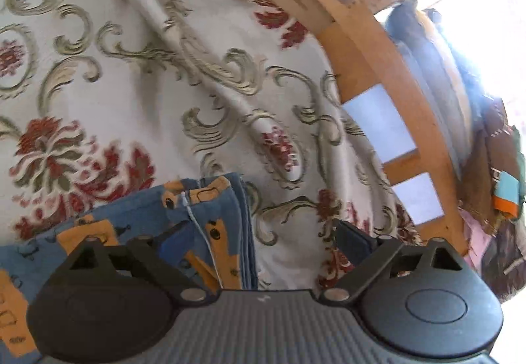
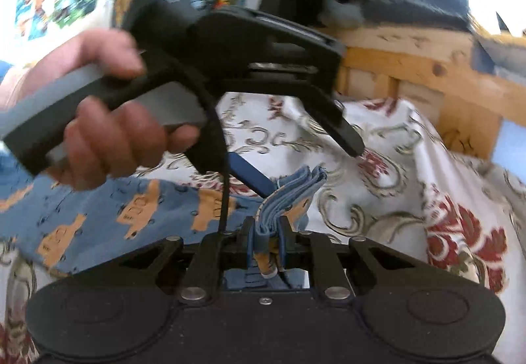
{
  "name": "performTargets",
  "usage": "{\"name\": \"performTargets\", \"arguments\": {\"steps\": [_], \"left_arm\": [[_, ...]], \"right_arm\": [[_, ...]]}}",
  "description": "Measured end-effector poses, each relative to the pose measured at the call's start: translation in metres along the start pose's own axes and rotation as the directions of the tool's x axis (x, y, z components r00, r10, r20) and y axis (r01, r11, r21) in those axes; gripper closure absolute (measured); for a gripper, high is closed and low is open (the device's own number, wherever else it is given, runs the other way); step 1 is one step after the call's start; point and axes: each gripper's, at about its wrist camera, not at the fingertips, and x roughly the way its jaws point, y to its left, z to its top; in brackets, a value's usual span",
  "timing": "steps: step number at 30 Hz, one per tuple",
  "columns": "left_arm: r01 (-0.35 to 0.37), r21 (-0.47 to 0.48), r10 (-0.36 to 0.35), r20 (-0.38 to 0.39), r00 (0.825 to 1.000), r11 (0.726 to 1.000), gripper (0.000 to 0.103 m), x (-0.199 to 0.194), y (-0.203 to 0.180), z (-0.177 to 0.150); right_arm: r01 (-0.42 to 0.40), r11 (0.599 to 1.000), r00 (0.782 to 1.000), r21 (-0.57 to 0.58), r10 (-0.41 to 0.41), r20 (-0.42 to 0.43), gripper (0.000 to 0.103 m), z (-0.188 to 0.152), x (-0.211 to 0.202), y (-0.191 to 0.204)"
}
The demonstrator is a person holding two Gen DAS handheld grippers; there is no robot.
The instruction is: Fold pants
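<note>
Cream bedspread [image 1: 184, 75] with red flowers and grey-green scrolls covers the whole work surface, creased into long ridges. Behind it runs a pale wooden bed frame [image 1: 368, 35], with gaps that show a flat light blue; what lies beyond is washed out by glare, and the dark and brown heap at the far right of the left wrist view is too blurred to name.

The pants [image 2: 138, 209] are blue with orange figures, lying partly folded on the bedspread. In the left wrist view only their near corner shows, a stack of layered edges with a thin white cord running down it; the rest is cut off by the gripper body and the lower picture edge.

The left gripper [image 1: 263, 237] has its jaws spread wide and holds nothing. Its blue finger [image 1: 174, 237] lies over the pants and the other finger over bare bedspread; whether either touches the cloth is unclear. In the right wrist view this same tool is seen from the side, gripped by a hand [image 2: 108, 121] around its grey handle, motion-blurred.

The right gripper [image 2: 264, 240] has its jaws drawn narrow, pinching a bunched fold of the pants whose layers fan out above the fingers. The fold's lower end disappears behind the gripper.
</note>
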Motion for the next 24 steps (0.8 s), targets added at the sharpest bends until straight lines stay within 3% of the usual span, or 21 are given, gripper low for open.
{"name": "performTargets", "arguments": {"steps": [4, 6, 8, 17, 24], "left_arm": [[-0.121, -0.04, 0.123, 0.054, 0.991, 0.992, 0.036, -0.011, 0.005, -0.011], [-0.129, -0.056, 0.133, 0.073, 0.988, 0.99, 0.06, -0.019, 0.011, -0.018], [-0.104, -0.079, 0.112, 0.096, 0.989, 0.991, 0.069, -0.029, 0.019, -0.025], [-0.027, -0.13, 0.053, 0.202, 0.978, 0.991, 0.076, -0.105, 0.058, -0.066], [-0.059, -0.241, 0.12, 0.247, 0.962, 0.969, 0.076, -0.158, 0.128, -0.108]], "right_arm": [[-0.033, 0.997, 0.999, -0.077, 0.034, 0.016, 0.088, 0.002, -0.006, 0.014], [-0.044, 0.994, 0.999, -0.104, 0.047, 0.02, 0.088, 0.003, -0.009, 0.022], [-0.056, 0.989, 0.998, -0.136, 0.059, 0.02, 0.088, 0.003, -0.011, 0.031], [-0.144, 0.95, 0.985, -0.279, 0.166, 0.057, 0.088, 0.012, -0.032, 0.092], [-0.287, 0.909, 0.956, -0.303, 0.291, -0.033, 0.088, 0.016, -0.016, 0.15]]}}
